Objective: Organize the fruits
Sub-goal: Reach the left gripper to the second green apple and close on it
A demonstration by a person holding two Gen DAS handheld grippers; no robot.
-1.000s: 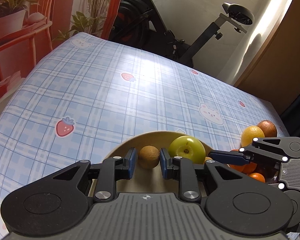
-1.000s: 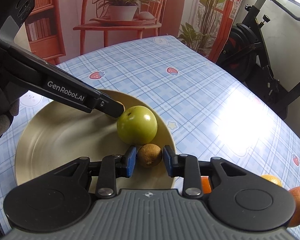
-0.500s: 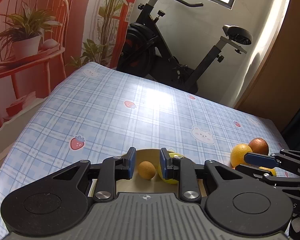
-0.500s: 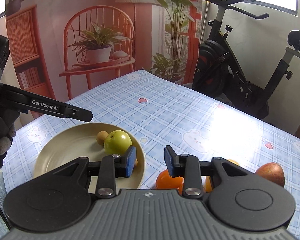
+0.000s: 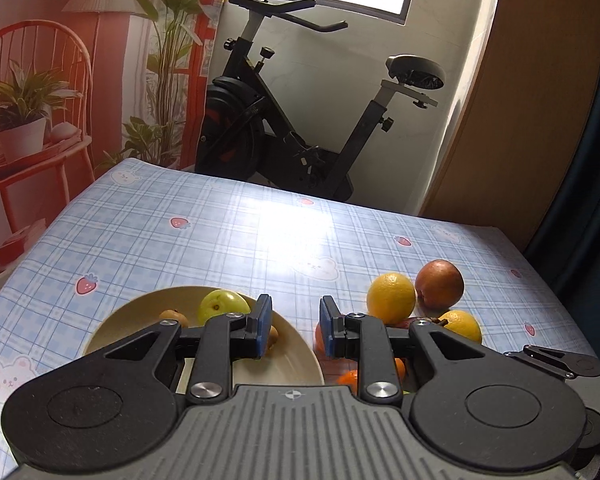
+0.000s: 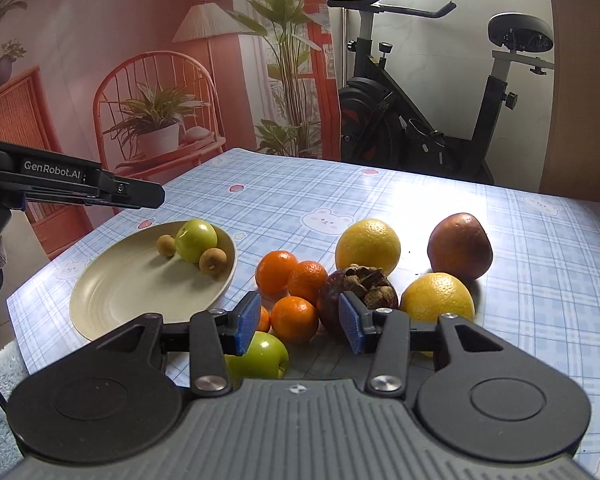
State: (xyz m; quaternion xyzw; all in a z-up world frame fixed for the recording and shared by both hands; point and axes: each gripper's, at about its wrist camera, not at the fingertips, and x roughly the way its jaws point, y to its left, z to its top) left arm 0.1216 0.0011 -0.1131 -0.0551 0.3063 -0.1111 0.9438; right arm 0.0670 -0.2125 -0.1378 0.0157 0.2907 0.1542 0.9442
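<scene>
**Right gripper** (image 6: 298, 316): blue pads apart, jaws just been opening, nothing clamped. It hangs above the near edge of the fruit pile.

**Left gripper** (image 5: 292, 312): pads drawn close with only a narrow gap, and nothing between them. It hangs above the near rim of the plate, off to the right gripper's left.

**Round cream plate** (image 6: 100, 312): ahead and to the left of the right gripper, flat on the table. Contents, all at its far side:
- one green apple (image 6: 196, 239)
- one small brown round fruit (image 6: 166, 245), touching the apple's left
- a second small brown round fruit (image 6: 213, 261), touching the apple's right, near the rim

**Loose fruit on the table**, right of the plate:
- second green apple (image 6: 260, 356), just under the right gripper's left finger, partly hidden
- three small orange tangerines (image 6: 294, 318), clustered just ahead of the open jaws
- dark purple-brown round fruit with a dried, crumpled top (image 6: 356, 288), just behind the right pad, touching the tangerines
- large yellow-orange citrus (image 6: 367, 245), beyond the dark fruit
- second yellow-orange citrus (image 6: 436, 298), ahead of the right finger
- red-brown round fruit (image 6: 459, 246), farthest right

**Tablecloth**, pale blue plaid with strawberries and bears (image 6: 540, 280): glossy, with bright glare beyond the fruit.

**Black exercise bike** (image 6: 420, 120): past the table's far edge.
</scene>
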